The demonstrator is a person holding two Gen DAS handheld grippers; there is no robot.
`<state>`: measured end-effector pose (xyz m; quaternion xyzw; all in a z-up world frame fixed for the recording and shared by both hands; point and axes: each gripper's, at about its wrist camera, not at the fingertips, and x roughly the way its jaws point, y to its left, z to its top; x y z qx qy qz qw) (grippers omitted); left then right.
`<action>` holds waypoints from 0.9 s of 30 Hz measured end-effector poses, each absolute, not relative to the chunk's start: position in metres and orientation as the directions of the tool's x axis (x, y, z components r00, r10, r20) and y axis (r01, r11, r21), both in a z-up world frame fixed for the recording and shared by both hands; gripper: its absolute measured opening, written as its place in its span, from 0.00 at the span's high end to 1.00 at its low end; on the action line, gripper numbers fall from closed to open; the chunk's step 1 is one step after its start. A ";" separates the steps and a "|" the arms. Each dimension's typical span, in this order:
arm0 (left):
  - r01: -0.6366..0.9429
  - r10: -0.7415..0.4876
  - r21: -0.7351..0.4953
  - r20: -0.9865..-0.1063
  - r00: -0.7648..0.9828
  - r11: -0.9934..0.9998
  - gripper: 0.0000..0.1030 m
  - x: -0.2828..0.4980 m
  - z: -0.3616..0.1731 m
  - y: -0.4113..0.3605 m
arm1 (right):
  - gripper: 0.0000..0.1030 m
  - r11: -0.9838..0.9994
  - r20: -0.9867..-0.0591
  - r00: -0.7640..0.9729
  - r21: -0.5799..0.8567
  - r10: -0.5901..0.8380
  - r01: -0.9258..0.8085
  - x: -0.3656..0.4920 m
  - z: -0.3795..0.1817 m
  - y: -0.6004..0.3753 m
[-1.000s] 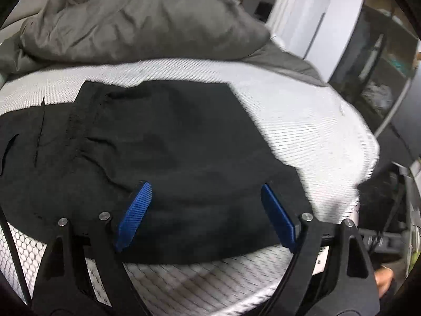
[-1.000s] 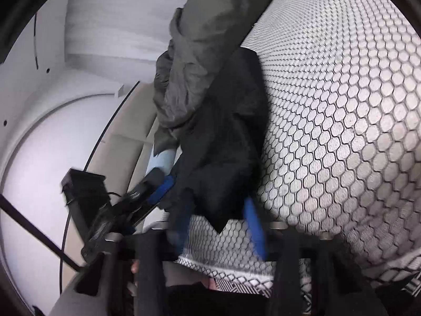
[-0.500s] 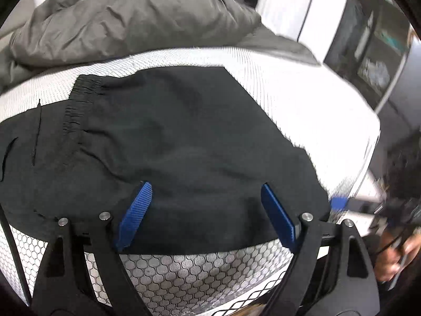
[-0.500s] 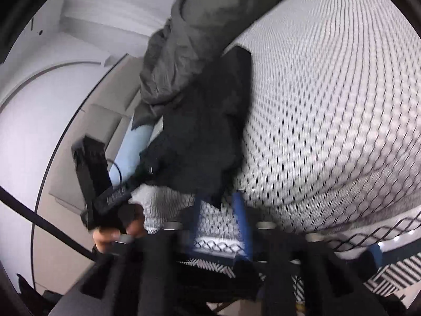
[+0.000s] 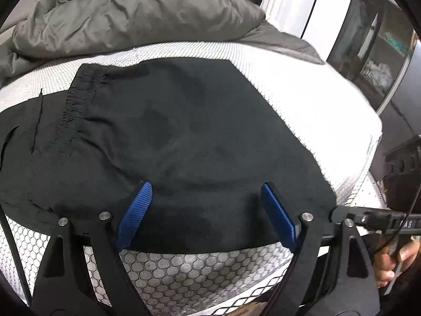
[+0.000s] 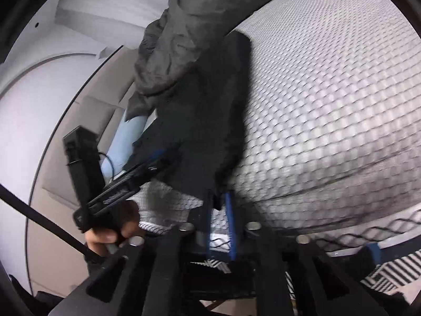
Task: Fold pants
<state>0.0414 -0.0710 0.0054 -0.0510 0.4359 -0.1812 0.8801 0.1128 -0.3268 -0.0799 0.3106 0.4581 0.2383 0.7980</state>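
Black pants point(image 5: 184, 137) lie flat on a white mesh mattress point(image 5: 310, 100), elastic waistband at the upper left. My left gripper point(image 5: 205, 210) is open, its blue fingers point(image 5: 135, 212) spread over the pants' near edge. In the right wrist view the pants point(image 6: 200, 121) run along the mattress edge. My right gripper point(image 6: 219, 208) has its blue fingers narrowed around the pants' corner. The left gripper point(image 6: 123, 181) shows there too, at the pants' other edge.
A rumpled grey duvet point(image 5: 131, 13) is heaped at the back of the mattress, and it also shows in the right wrist view point(image 6: 189, 34). A dark cabinet with glass point(image 5: 379, 47) stands to the right. A light blue pillow point(image 6: 126, 142) lies beside the bed.
My right gripper's fingers have closed in from wide apart onto the pants' corner. My left gripper stayed open over the near edge; the right gripper came into its view at right.
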 end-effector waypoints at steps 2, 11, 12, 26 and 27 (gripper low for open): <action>0.264 -0.342 -0.230 -0.762 0.550 0.937 0.19 0.044 0.003 -0.074 | 0.52 0.682 -0.563 0.500 0.727 0.658 -0.080 0.115 -0.082 -0.331; 0.223 -0.309 -0.221 -0.783 0.539 0.949 0.19 0.055 -0.004 -0.070 | 0.89 0.682 -0.564 0.464 0.721 0.683 -0.127 0.112 -0.095 -0.314; 0.220 -0.307 -0.220 -0.784 0.540 0.950 0.19 0.055 -0.003 -0.068 | 0.89 0.693 -0.585 0.431 0.706 0.687 -0.147 0.110 -0.097 -0.308; 0.001 -0.124 -0.156 -0.779 0.615 0.988 0.16 0.103 0.018 0.046 | 0.21 0.836 -0.677 0.499 0.500 0.541 -0.227 0.213 -0.045 -0.313; -0.043 -0.085 -0.138 -0.796 0.600 0.989 0.16 0.107 0.008 0.056 | 0.21 0.829 -0.694 0.462 0.513 0.552 -0.220 0.229 -0.055 -0.309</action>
